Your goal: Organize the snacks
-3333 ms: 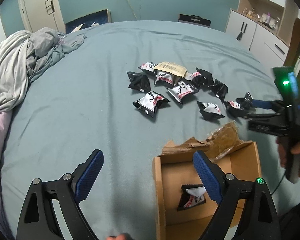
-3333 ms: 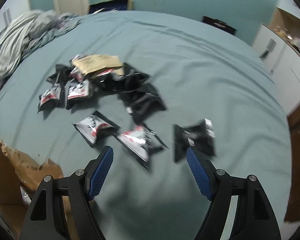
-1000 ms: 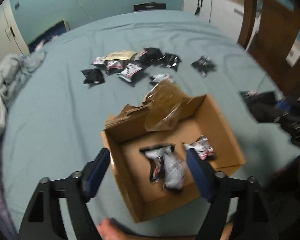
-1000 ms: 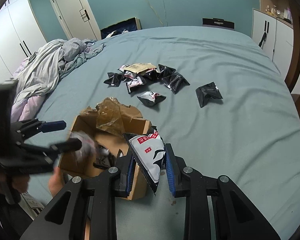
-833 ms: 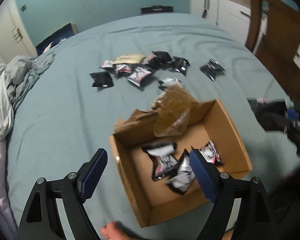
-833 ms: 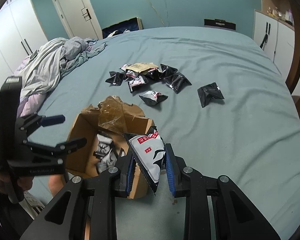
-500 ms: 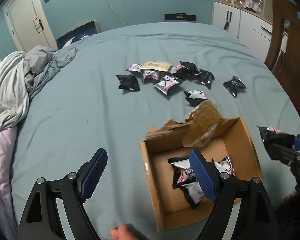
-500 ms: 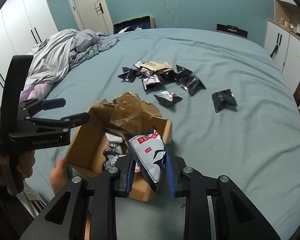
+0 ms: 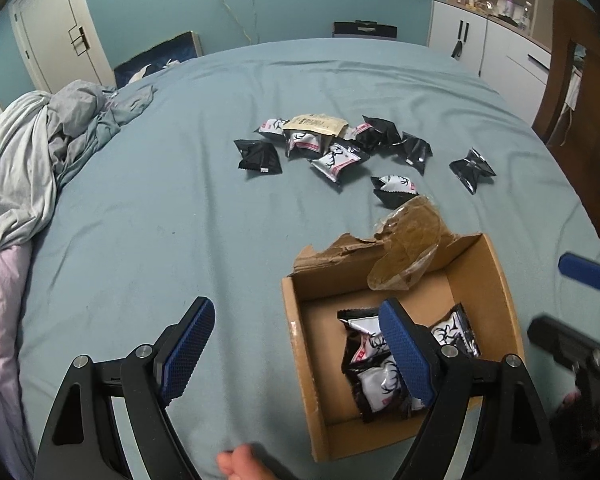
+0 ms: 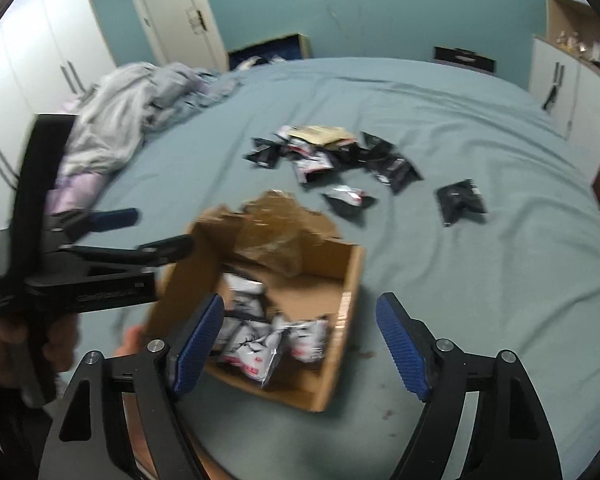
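Note:
An open cardboard box (image 9: 496, 280) (image 10: 350, 276) sits on the bed and holds several black-and-white snack packets (image 9: 376, 360) (image 10: 256, 344). More snack packets (image 9: 332, 152) (image 10: 332, 156) lie in a loose pile farther up the bed, with one tan packet (image 9: 316, 122) on top. My left gripper (image 9: 296, 350) is open and empty, its right finger over the box; it also shows at the left of the right wrist view (image 10: 140, 232). My right gripper (image 10: 300, 344) is open and empty, just above the box's near side. It also shows at the right edge of the left wrist view (image 9: 568, 300).
Crumpled grey bedding (image 9: 28, 148) lies at the bed's left edge. A torn flap with brown tape (image 9: 408, 248) stands up from the box's far wall. A wooden chair (image 9: 580, 80) and white cabinets (image 9: 484, 40) stand to the right. One black packet (image 9: 472, 168) lies apart.
My right gripper has opened and let go of its snack packet, which now lies in the box. My left gripper has drawn back to the left of the box.

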{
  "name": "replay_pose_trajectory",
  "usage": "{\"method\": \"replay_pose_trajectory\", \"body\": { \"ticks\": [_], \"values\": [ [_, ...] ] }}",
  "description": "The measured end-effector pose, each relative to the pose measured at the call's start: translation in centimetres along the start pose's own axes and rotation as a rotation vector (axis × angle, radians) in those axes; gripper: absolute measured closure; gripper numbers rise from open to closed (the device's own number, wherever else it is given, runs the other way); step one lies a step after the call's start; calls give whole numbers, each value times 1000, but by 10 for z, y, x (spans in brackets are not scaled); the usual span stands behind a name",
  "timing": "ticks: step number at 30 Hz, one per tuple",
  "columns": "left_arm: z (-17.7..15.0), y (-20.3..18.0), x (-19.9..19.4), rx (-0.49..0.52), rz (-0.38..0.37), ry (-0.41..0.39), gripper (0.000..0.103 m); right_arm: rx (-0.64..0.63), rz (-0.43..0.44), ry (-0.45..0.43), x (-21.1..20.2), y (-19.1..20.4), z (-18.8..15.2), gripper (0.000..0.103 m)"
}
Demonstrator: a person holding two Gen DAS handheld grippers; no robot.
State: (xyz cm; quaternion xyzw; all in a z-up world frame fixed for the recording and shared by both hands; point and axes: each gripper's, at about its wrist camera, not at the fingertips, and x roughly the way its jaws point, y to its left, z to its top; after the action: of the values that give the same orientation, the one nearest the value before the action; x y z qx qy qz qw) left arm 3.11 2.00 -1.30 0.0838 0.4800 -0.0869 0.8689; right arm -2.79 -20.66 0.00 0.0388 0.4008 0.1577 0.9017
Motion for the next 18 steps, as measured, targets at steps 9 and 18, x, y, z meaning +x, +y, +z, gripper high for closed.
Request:
{"method": "replay_pose_trajectory", "body": {
  "ticks": [9,18],
  "values": [
    [1,-8,5,33,11,19,17,28,-106,-14,-9,-25,28,25],
    [3,-8,10,31,10,32,17,108,-130,0,5,-63,46,25]
  ]
}}
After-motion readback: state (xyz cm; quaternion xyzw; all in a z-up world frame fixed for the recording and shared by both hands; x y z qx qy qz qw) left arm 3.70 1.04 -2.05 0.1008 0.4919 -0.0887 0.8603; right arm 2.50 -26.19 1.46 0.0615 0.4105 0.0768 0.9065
